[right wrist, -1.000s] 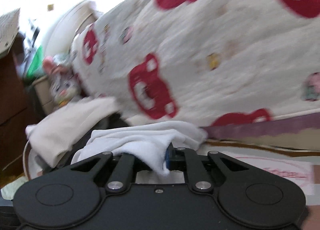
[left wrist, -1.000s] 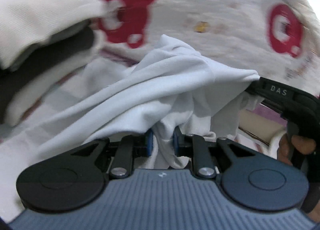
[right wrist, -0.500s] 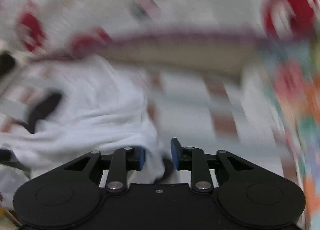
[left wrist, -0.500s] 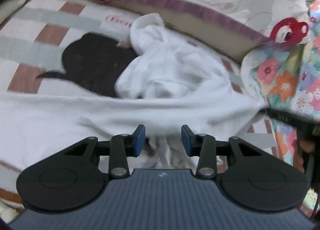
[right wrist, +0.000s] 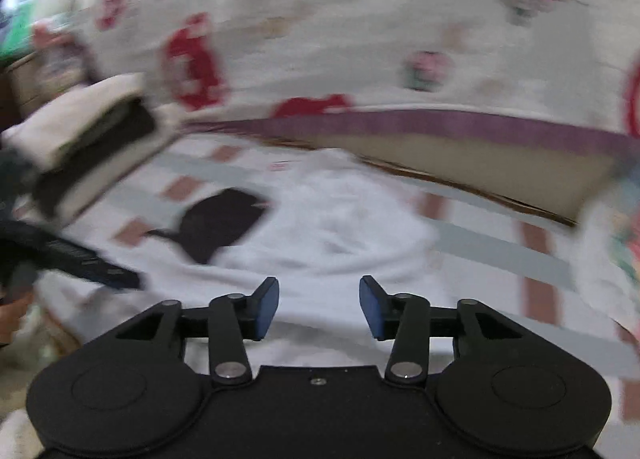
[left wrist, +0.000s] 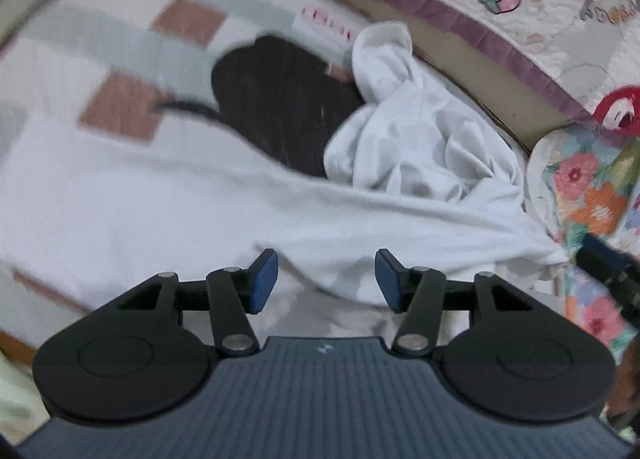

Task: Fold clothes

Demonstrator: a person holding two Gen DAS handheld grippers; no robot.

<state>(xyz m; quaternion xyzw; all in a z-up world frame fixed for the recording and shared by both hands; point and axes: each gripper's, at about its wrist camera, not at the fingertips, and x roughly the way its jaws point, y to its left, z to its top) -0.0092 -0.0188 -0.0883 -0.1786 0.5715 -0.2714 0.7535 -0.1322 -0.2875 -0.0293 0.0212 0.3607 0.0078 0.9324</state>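
Observation:
A white garment [left wrist: 168, 219] lies spread across the checked bed sheet, its far part bunched in a heap [left wrist: 420, 139]. My left gripper [left wrist: 326, 279] hovers over its near edge, jaws opening, the blue pads [left wrist: 264, 279] clear of the cloth. The right gripper's black tip [left wrist: 608, 267] shows at the right edge, just off a corner of the cloth. In the blurred right wrist view the same white garment [right wrist: 340, 239] lies below my right gripper [right wrist: 319, 305], whose jaws are opening with nothing pinched. The left gripper [right wrist: 80, 259] reaches in from the left.
A black garment [left wrist: 280, 111] lies on the checked sheet [left wrist: 132, 43] behind the white one. A quilt with red prints [left wrist: 560, 11] rises at the back. A floral cushion [left wrist: 592, 195] sits at the right. A stack of folded clothes [right wrist: 88, 139] stands far left.
Both grippers let go of the white garment and their jaws widened. The garment dropped from a held-up bunch to lie spread on the sheet. The right gripper swung sideways.

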